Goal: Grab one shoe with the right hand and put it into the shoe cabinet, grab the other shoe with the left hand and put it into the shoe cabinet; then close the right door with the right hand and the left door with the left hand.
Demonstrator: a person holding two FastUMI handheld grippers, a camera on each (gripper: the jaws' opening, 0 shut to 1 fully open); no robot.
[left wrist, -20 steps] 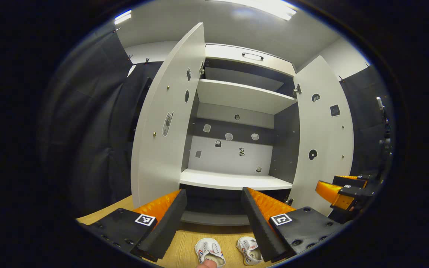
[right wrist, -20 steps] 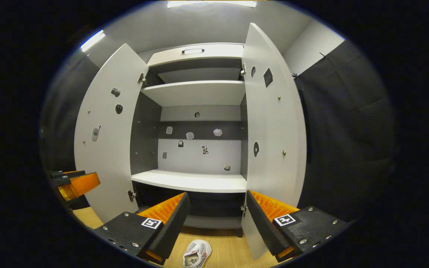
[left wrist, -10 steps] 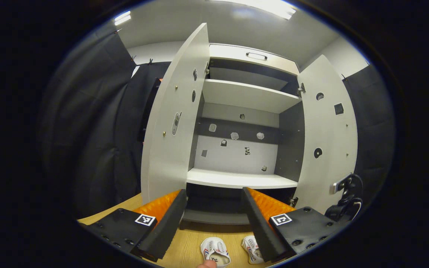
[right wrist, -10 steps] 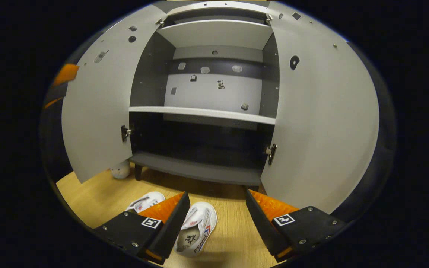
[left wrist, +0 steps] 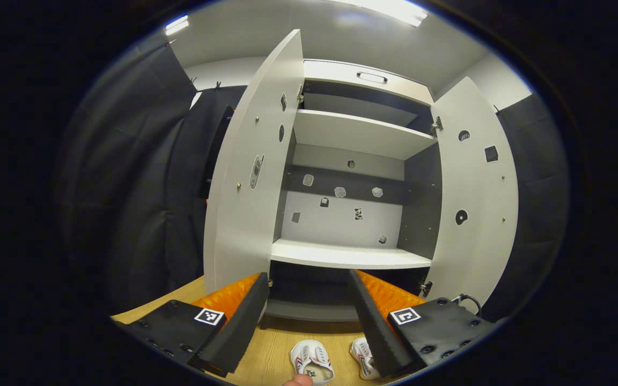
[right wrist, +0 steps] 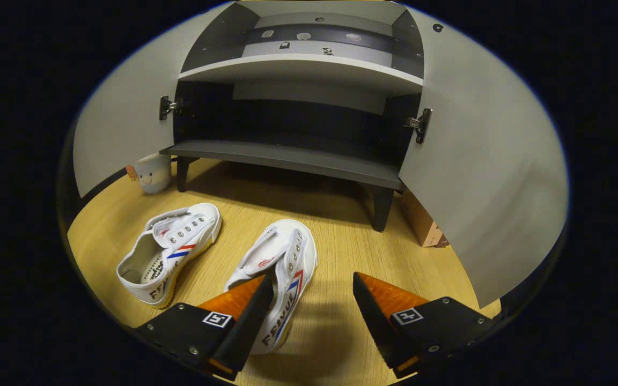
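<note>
We judge the step in hand to be the first pick-up: the right gripper (right wrist: 309, 313) goes for the nearer shoe (right wrist: 279, 268), which lies on the wooden floor (right wrist: 341, 241) in front of the shoe cabinet (right wrist: 298, 161), toe towards the cabinet. To do this well we should come down over the shoe's middle so one finger lands on each side wall, not on the loose tongue, then squeeze only once both sides are bracketed. As it stands, the shoe sits towards our left finger, which overlaps its heel end, so we would shift a little that way first.

The right gripper is spread wide and holds nothing; whether its left finger touches the shoe we cannot tell. The other shoe (right wrist: 167, 252) lies just beside the first, further left, untouched. The left gripper (left wrist: 309, 316) is also spread wide and empty, held higher and facing the cabinet's open shelves, with both shoes low between its fingers. Both doors stand open.
</note>
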